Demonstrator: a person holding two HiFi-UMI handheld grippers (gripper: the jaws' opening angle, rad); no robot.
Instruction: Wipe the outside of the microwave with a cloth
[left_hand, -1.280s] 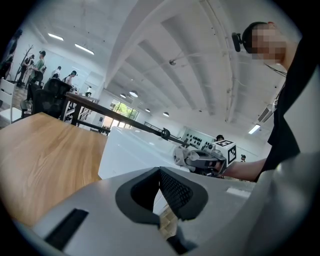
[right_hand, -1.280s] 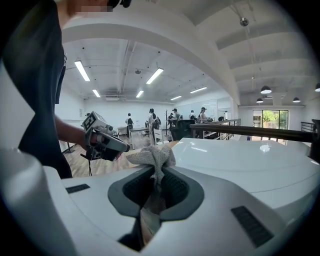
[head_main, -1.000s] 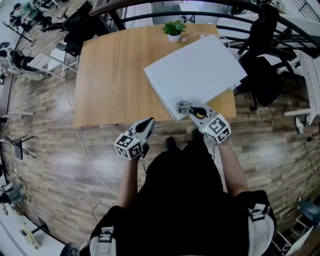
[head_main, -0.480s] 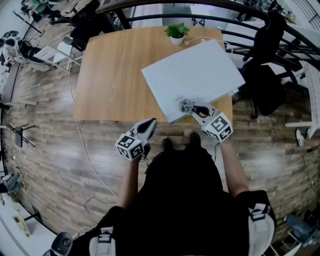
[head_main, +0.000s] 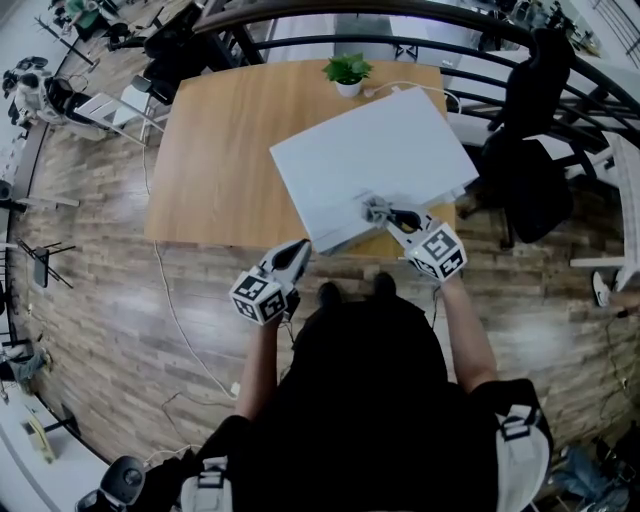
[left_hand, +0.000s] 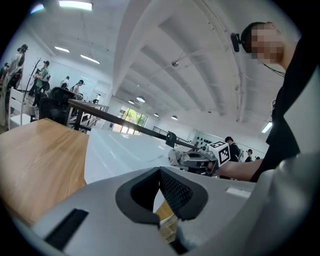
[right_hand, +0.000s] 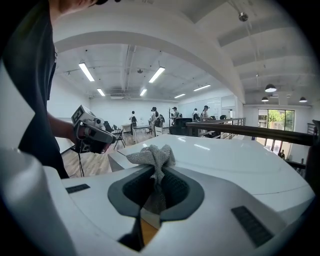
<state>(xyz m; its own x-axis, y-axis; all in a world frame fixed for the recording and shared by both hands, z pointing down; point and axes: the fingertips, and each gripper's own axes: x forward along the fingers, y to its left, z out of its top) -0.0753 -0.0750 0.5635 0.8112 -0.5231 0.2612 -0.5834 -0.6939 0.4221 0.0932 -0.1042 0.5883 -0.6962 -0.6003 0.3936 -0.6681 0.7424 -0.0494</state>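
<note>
- The right gripper (head_main: 392, 217) has its fingers clamped on a grey cloth (head_main: 373, 210) — the cloth lies against the top near corner of the white microwave (head_main: 385, 150).
- The microwave sits at the right front of the wooden worktop (head_main: 220, 150).
- The left gripper (head_main: 294, 252) hangs just off the worktop's front edge — fingers together, nothing between them.

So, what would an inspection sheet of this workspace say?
Surface: light wooden table.
Job's things: white box-shaped microwave at the table's near right; grey knitted cloth on its top, near the front edge.
Clutter: small green plant in a white pot, far edge.
Grippers: right gripper shut on the cloth; left gripper shut, empty, short of the table's near edge.
Cables: white cable behind the microwave; thin floor cable, left.
Surroundings: wood-plank floor, black office chair, dark railing.
</note>
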